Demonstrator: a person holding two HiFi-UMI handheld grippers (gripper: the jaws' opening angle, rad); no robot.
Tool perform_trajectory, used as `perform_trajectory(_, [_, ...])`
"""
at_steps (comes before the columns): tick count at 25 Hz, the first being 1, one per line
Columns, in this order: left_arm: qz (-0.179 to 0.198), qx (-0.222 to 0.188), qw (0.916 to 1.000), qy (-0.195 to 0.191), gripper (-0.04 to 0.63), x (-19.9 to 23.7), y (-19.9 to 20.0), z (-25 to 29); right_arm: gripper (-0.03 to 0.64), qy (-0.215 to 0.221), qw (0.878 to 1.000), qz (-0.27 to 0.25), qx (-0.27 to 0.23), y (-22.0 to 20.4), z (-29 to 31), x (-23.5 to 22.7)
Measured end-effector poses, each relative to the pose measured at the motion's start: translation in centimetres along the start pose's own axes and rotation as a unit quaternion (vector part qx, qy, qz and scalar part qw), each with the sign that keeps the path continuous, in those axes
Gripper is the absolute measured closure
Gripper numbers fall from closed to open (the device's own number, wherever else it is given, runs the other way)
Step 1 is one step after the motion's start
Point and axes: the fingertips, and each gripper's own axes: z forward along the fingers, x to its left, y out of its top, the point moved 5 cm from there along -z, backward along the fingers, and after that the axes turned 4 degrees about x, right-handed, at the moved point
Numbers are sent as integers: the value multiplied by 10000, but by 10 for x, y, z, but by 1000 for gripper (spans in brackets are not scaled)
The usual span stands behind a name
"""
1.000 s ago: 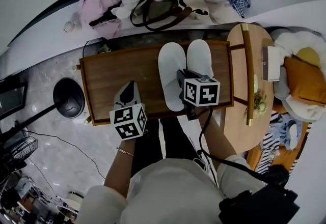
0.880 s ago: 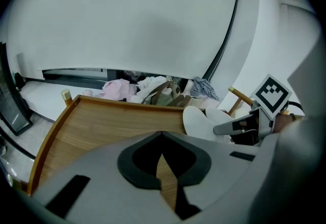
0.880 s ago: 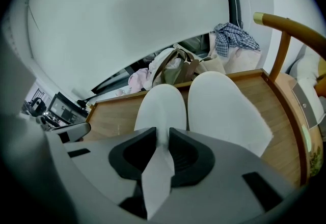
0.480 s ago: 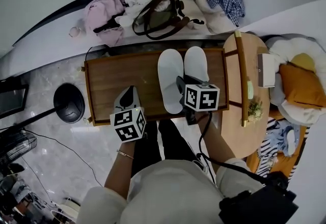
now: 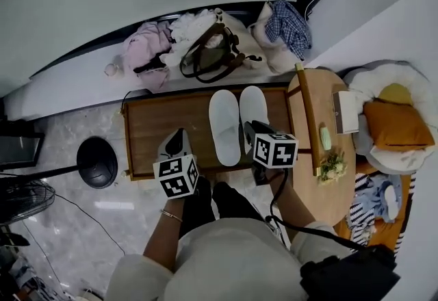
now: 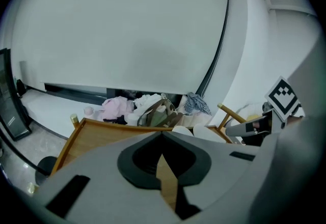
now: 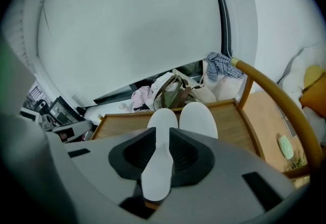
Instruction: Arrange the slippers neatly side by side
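Observation:
Two white slippers lie side by side, toes pointing away, on the wooden table (image 5: 154, 122): the left slipper (image 5: 224, 127) and the right slipper (image 5: 254, 108). My right gripper (image 5: 249, 128) hovers by their heels at the table's near edge. Its jaws are closing but still stand apart. In the right gripper view the left slipper (image 7: 162, 116) shows through the gap of that gripper (image 7: 158, 139), with no pad pressing on it; the right slipper (image 7: 199, 118) lies beside it. My left gripper (image 5: 179, 135) is over the table's near left part, its tips together on nothing (image 6: 162, 136).
A brown-handled bag (image 5: 209, 53) and piled clothes (image 5: 147, 46) lie beyond the table. A round wooden side table (image 5: 325, 156) stands at the right, with cushions (image 5: 397, 125) past it. A black round base (image 5: 97, 163) sits on the floor at the left.
My right gripper has drawn back from over the slippers' heels to the table's near edge. The left gripper has kept its place. The head view now looks from higher up.

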Motion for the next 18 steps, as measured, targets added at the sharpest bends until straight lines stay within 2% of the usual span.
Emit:
perform_trajectory(11, [307,-908,9953,-127,581,-31,71,-23,572,-350,9946,-61,-974,42,-72,-25])
perform_trajectory(18, [447,-1226,9912,-205,581,-39,104,-23,577,-868,9842,-128,-1538,63,-104,-49])
